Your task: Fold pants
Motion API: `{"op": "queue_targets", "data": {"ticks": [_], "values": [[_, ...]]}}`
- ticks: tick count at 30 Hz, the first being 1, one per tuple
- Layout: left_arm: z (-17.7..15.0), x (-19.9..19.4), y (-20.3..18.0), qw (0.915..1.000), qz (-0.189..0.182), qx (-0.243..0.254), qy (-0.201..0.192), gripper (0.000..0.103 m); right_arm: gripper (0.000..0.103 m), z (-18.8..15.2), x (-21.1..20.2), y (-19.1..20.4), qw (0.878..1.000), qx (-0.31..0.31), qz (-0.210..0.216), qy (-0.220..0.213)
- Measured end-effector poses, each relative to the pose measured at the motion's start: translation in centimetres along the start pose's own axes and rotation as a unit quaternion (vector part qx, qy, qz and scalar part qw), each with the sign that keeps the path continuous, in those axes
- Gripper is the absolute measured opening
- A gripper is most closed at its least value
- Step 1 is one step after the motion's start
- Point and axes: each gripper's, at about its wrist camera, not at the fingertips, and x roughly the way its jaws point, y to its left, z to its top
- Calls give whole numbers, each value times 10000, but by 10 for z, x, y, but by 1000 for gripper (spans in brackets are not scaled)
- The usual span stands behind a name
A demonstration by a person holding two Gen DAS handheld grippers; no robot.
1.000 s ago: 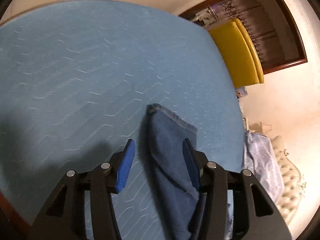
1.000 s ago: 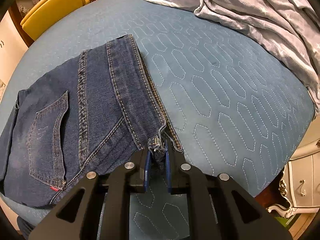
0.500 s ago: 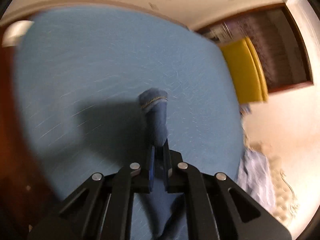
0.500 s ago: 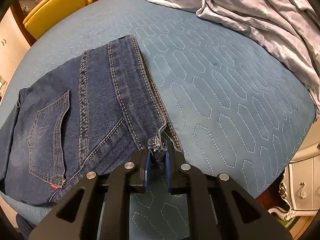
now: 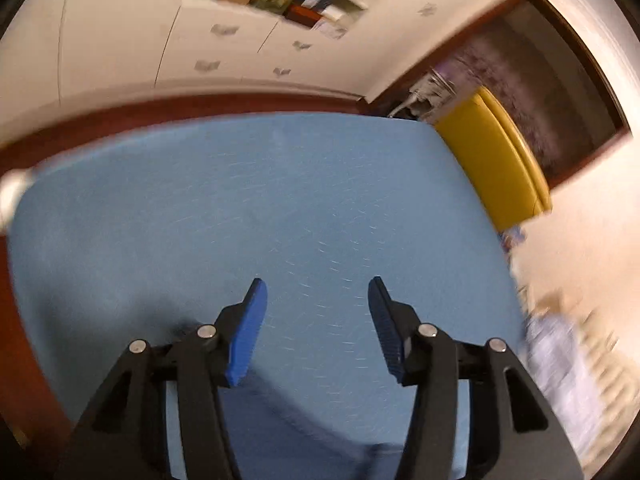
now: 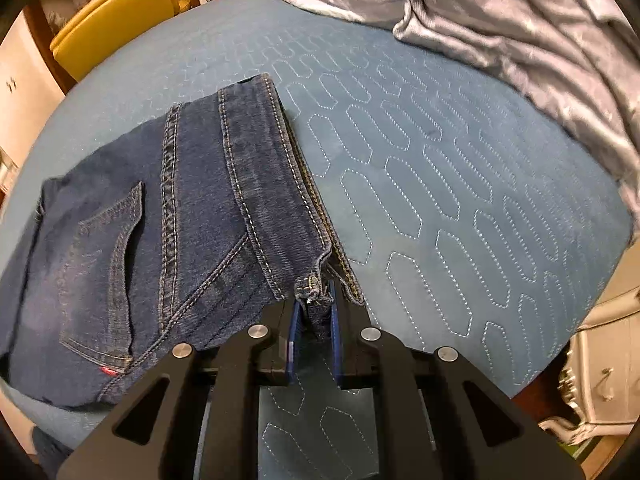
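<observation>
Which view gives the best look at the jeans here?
The right wrist view: the folded jeans lie spread on the bed, back pocket and seams clear, one corner pinched in the right gripper. The left wrist view shows only a blurred dark strip at the bottom.

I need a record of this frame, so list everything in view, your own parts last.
jeans: one pair, dark blue, folded on the bed, left of centre in the right view
bed: one, blue quilted cover, under everything
blanket: one, grey with pale stars, bunched at the bed's far right
chair: one, yellow, beyond the bed's far left corner
cabinet: one, cream, beside the bed at lower right
wardrobe: one, cream doors, beyond the bed in the left view
left gripper: one, black with blue pads, jaws opening, nothing between them, above bare bed
right gripper: one, black with blue pads, shut on the jeans' near corner
</observation>
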Motion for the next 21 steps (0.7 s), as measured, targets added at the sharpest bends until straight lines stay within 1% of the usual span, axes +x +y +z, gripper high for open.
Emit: {"op": "queue_targets", "data": {"ticks": [1, 2, 3, 4, 5, 6, 7, 8, 9, 10, 11, 12, 13, 14, 15, 16, 18, 19, 20, 21], "values": [[-3, -10, 23, 9998, 186, 94, -70, 52, 10, -1, -2, 5, 9998, -67, -146, -81], [-10, -17, 45, 9993, 350, 69, -114, 49, 10, -2, -4, 8, 9996, -91, -245, -142], [-20, -23, 66, 9993, 374, 36, -85, 43, 12, -4, -10, 12, 9986, -99, -448, -264], [-28, -22, 81, 9993, 364, 50, 45, 43, 16, -5, -19, 16, 9967, -119, -678, -425], [-50, -17, 98, 9985, 336, 86, 433, 43, 19, -7, -28, 21, 9941, -193, -897, -585], [-66, -12, 105, 9972, 248, 86, 699, 43, 26, -12, -44, 35, 9873, -386, -1269, -874], [-80, -2, 105, 9954, 136, 114, 942, 43, 33, -17, -55, 47, 9817, -535, -1486, -1067], [-100, 9, 99, 9923, 101, 255, 1209, 43, 36, -25, -66, 66, 9778, -788, -1518, -1211], [-116, 19, 89, 9898, 144, 390, 1365, 37, 45, -31, -69, 80, 9762, -1006, -1473, -1237], [-120, 30, 85, 9886, 108, 447, 1432, 29, 53, -38, -71, 98, 9717, -1320, -1504, -1258], [-127, 40, 72, 9857, 32, 593, 1574, 9, 54, -46, -71, 113, 9658, -1557, -1604, -1313], [-131, 46, 57, 9836, 94, 747, 1640, 0, 55, -54, -71, 128, 9609, -1735, -1674, -1362], [-133, 54, 44, 9825, 192, 856, 1643, 0, 55, -60, -68, 138, 9603, -1811, -1656, -1327], [-133, 60, 23, 9813, 215, 980, 1641, 0, 55, -66, -67, 145, 9623, -1816, -1583, -1266], [-130, 66, 1, 9799, 272, 1144, 1608, 0, 55, -71, -65, 153, 9676, -1754, -1414, -1140], [-122, 74, -11, 9789, 342, 1254, 1578, 0, 55, -72, -63, 157, 9703, -1719, -1334, -1057], [-117, 86, -46, 9762, 435, 1489, 1513, 0, 55, -75, -64, 165, 9737, -1693, -1188, -957], [-117, 87, -62, 9754, 323, 1615, 1468, 0, 55, -75, -63, 170, 9751, -1688, -1117, -910], [-120, 94, -88, 9710, -44, 1837, 1526, 8, 55, -74, -62, 170, 9766, -1661, -1063, -859], [-120, 93, -99, 9691, -210, 1869, 1598, 12, 56, -74, -60, 172, 9786, -1612, -1003, -797]]}}
